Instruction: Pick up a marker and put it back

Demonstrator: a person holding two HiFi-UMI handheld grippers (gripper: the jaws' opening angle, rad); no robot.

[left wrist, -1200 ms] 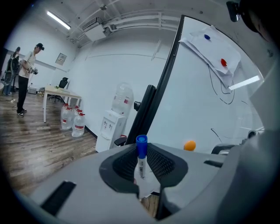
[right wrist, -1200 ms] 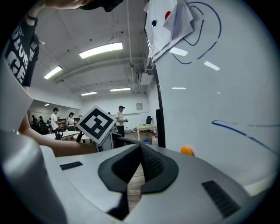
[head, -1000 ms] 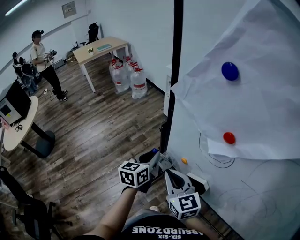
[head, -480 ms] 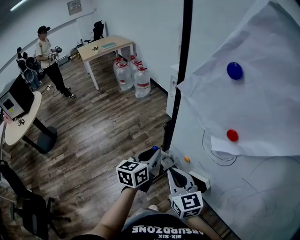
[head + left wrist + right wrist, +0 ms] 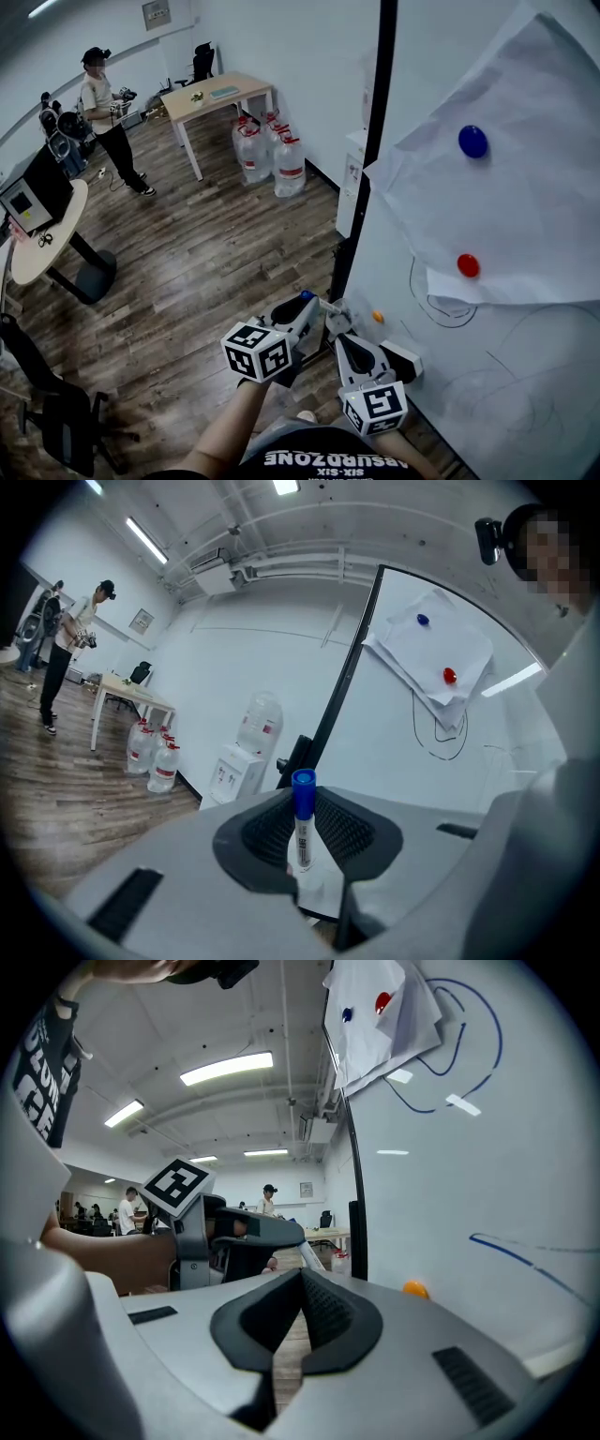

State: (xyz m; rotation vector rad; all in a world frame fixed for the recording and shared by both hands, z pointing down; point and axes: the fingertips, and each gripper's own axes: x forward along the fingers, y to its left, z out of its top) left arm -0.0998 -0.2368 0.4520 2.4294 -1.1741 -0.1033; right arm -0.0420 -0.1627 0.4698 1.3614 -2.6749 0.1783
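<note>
Left gripper (image 5: 304, 311), grey plastic with a black-and-white marker cube at its back, is clamped on the white whiteboard marker with a blue cap (image 5: 307, 296). In the left gripper view the ribbed black pads (image 5: 349, 834) press on the marker's (image 5: 302, 794) barrel from both sides. It stands crosswise to the jaws, cap end up above the pad tips, printed label facing the camera. The marker is off the board, in the air over the brown wood-plank floor (image 5: 197, 272), just beside the board's black left frame post (image 5: 361, 178).

Right gripper (image 5: 337, 328), same grey build, sits low just beside the left one, close to the white whiteboard (image 5: 497, 384). Its jaws are pinched together at the tips with nothing between them; only floor shows through the gap behind the tips in the right gripper view (image 5: 301, 1281). That view also catches the left gripper (image 5: 225, 1237) with the marker's white barrel end (image 5: 310, 1258) poking out below it.

On the board: crumpled white paper sheets (image 5: 525, 187) pinned by a round blue magnet (image 5: 473, 142) and a round red magnet (image 5: 468, 265), a small orange magnet (image 5: 378, 317) low down, and loose pen scribbles under the paper.

In the background: a standing person in a dark cap and white shirt (image 5: 105, 112), a light wooden table (image 5: 220, 94), a group of clear water bottles with red caps (image 5: 267, 150), and a round table (image 5: 42, 239).
</note>
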